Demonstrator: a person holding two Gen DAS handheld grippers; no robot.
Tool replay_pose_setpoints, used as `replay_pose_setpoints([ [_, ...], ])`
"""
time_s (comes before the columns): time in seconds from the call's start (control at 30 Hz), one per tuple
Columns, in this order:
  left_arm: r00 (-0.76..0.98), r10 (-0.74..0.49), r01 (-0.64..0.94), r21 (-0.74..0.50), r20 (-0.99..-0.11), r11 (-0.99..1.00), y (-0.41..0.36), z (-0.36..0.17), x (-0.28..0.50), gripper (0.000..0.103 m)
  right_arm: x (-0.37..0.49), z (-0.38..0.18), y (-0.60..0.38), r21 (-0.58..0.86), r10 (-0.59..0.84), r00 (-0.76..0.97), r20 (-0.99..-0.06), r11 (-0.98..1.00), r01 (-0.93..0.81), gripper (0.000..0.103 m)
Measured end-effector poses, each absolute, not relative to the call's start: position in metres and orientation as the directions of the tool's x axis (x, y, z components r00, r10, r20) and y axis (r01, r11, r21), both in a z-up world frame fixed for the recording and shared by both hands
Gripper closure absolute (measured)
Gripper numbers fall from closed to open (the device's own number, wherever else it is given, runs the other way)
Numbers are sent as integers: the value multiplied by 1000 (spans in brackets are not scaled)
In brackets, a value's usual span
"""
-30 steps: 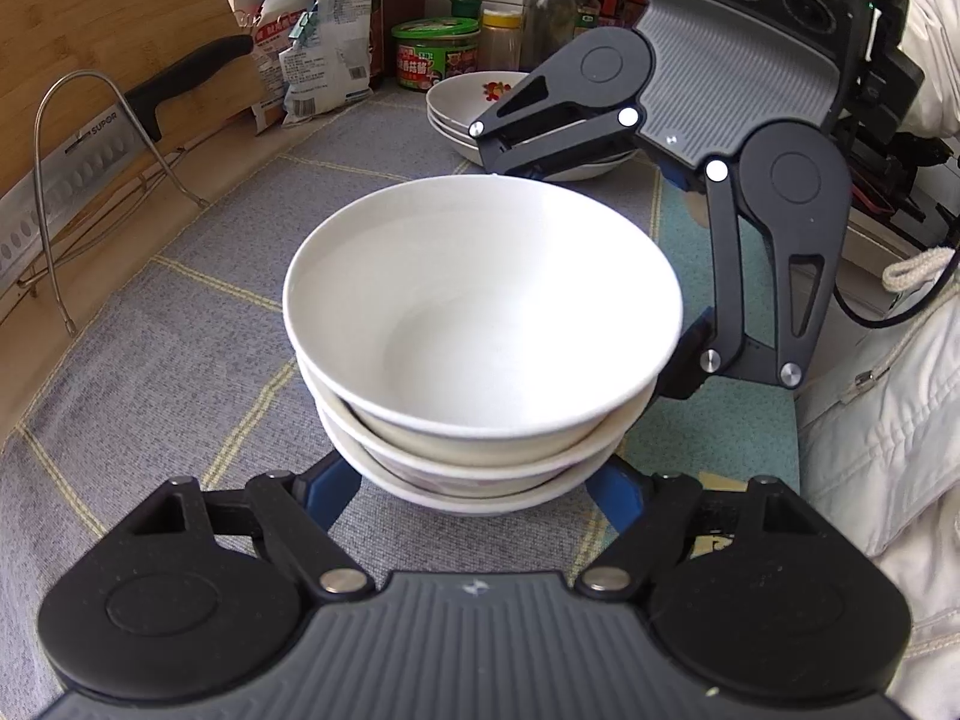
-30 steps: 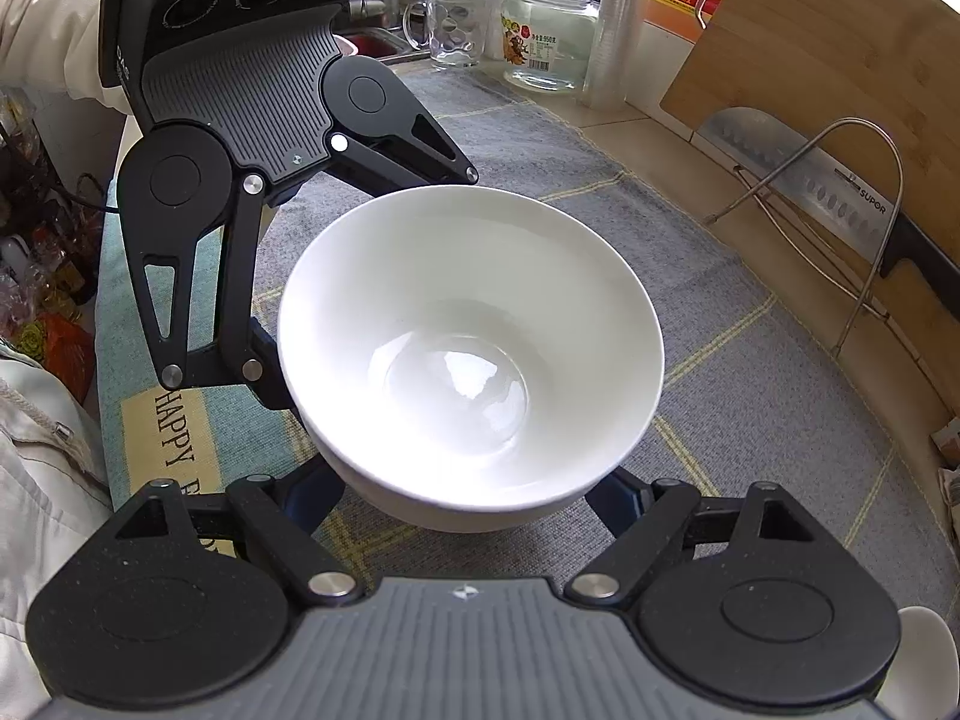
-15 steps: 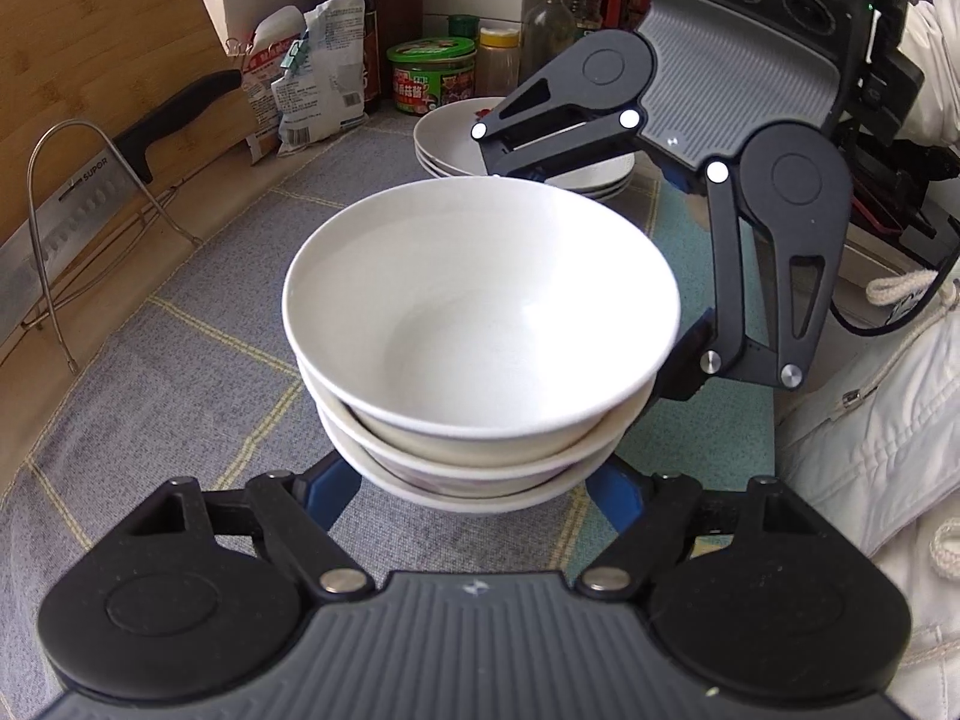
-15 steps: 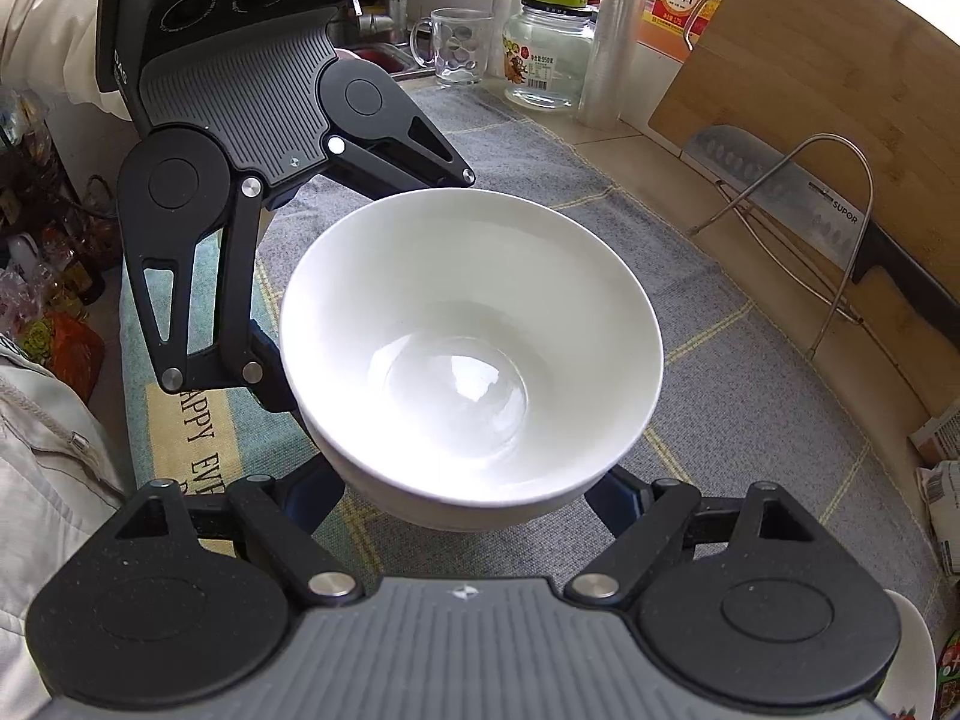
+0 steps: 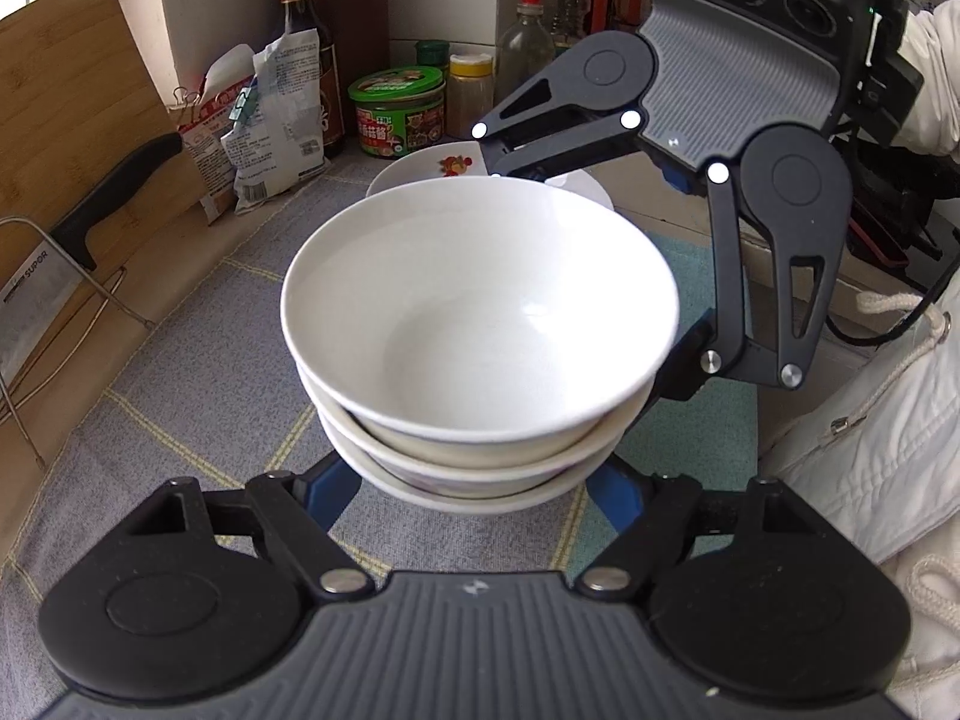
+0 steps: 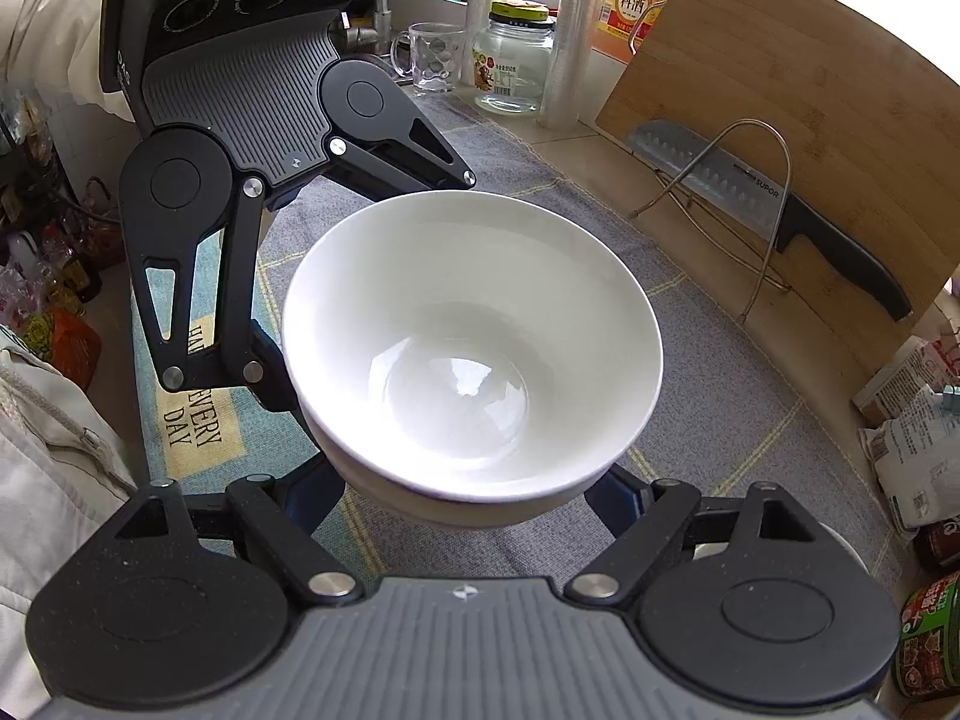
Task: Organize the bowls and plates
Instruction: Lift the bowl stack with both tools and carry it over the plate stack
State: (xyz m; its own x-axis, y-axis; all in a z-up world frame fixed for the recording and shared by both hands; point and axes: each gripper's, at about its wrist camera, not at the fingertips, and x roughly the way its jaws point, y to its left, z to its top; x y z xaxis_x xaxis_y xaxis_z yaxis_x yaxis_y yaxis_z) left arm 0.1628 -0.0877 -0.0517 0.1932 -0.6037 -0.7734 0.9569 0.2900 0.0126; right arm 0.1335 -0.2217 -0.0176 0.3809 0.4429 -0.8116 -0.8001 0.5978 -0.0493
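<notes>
Three white bowls nested in a stack point(image 5: 480, 324) hang just above the grey checked mat point(image 5: 198, 384). My left gripper point(image 5: 474, 480) clasps the stack's lower part from the near side, its blue fingers point(image 5: 330, 489) running under the rim. My right gripper point(image 5: 588, 276) clasps it from the opposite side. In the right wrist view the stack of bowls point(image 6: 468, 348) fills the middle, with the right gripper point(image 6: 474, 498) below it and the left gripper point(image 6: 372, 288) behind it. The pads are hidden by the bowls. A pile of white plates point(image 5: 420, 171) with a red motif lies just beyond the stack.
A green-lidded jar point(image 5: 399, 114), sauce bottles point(image 5: 300, 48) and food packets point(image 5: 264, 126) crowd the back corner. A knife point(image 6: 774, 210) on a wire stand point(image 6: 750, 210) leans against a wooden board point(image 6: 810, 90). A glass mug point(image 6: 432, 57) and jar point(image 6: 513, 60) stand farther off. A person's white jacket point(image 5: 870, 450) is alongside.
Both grippers have carried the bowl stack across the mat toward the back corner. The plates, green jar and bottles now sit closer, right behind the stack. The grip has not changed.
</notes>
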Motion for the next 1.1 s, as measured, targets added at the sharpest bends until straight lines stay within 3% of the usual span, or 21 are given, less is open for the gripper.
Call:
replay_pose_setpoints([
  [1.1, 143, -636, 985, 47, -759, 166, -254, -71, 198, 22, 145, -15, -379, -134, 316, 481, -818, 708, -694, 13],
])
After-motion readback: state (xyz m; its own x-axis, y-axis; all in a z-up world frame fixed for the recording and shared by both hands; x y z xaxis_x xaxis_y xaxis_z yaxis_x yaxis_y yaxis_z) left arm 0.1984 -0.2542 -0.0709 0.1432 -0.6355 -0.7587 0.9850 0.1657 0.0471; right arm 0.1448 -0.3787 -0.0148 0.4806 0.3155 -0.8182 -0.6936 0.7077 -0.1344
